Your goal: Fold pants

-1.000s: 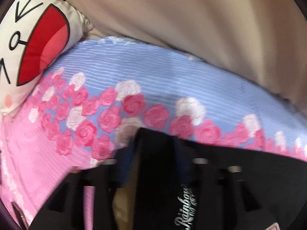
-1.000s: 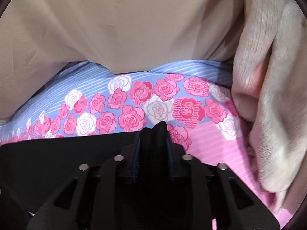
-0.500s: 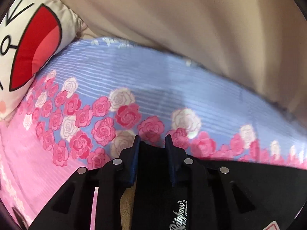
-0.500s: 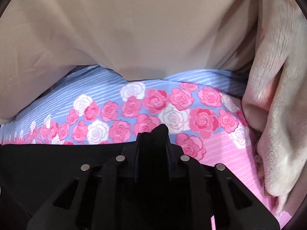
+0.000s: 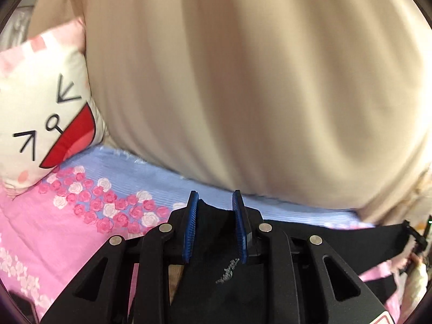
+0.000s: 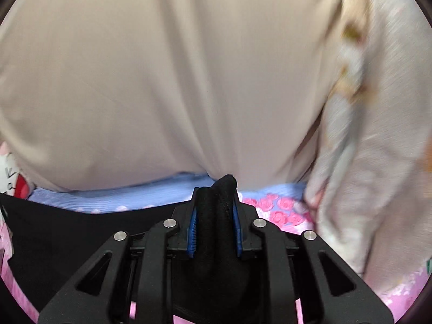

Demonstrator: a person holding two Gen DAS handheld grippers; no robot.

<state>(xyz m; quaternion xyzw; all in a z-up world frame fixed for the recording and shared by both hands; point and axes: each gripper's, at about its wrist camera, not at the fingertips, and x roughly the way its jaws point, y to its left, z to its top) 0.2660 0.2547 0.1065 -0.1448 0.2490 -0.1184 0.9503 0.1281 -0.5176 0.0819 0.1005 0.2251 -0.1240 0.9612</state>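
Between the blue-padded fingers (image 5: 239, 224) of the left gripper (image 5: 215, 226) sits a pinch of black fabric pants (image 5: 337, 239); the right gripper (image 6: 216, 216) clamps another bunch — two grips, likely to keep one edge taut for folding. That edge spans above the pink-and-blue rose-print bedsheet (image 5: 113, 189), beige curtain (image 5: 256, 81) and cartoon-face pillow (image 5: 40, 124) beyond.

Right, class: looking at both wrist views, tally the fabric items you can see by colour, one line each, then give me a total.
Black: 1, the pants, held by the left tongs and right tongs.
Beige: 1, the hanging cloth.
Pink and blue with roses: 1, the bedsheet.
Cream with a cartoon face: 1, the pillow.
White fuzzy: 1, the blanket.
Total: 5
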